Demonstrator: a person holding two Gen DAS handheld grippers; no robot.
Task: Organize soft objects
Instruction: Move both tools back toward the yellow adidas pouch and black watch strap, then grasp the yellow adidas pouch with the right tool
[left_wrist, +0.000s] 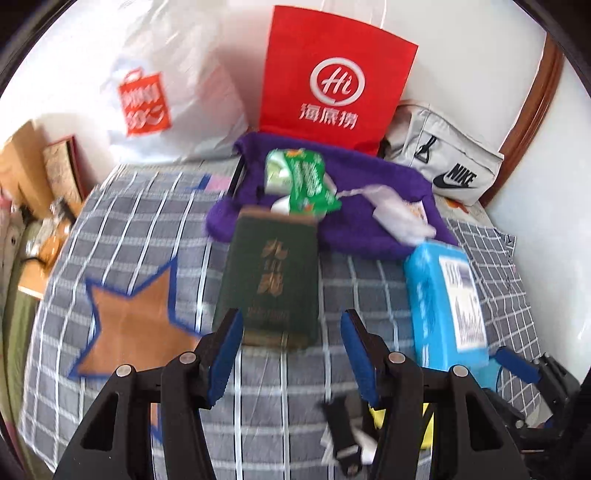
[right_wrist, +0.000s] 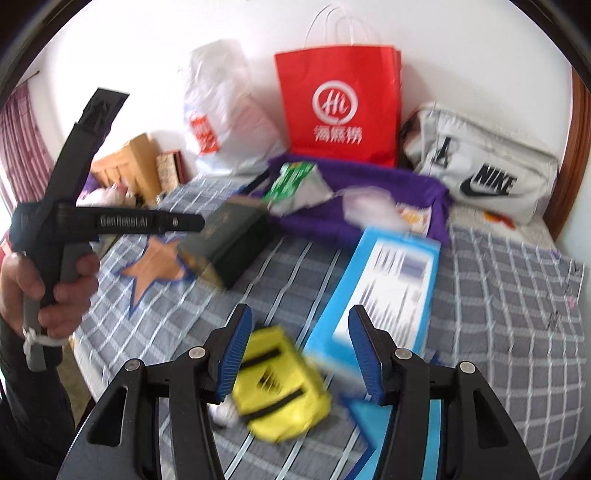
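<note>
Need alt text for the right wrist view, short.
The right gripper hangs open and empty over a checked bedspread, with a blurred yellow pouch below its jaws and a blue box beside it. At left, a hand holds the left gripper's handle. A red paper bag stands behind a purple cloth.

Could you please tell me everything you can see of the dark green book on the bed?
The dark green book is a thick, worn hardback with gold characters on its cover and yellowed page edges. It lies flat and closed on the grey checked bedspread, its far end touching or overlapping the purple cloth, where a green packet lies. An orange star patch is beside it. The left gripper stands open just before it, not touching.
</note>
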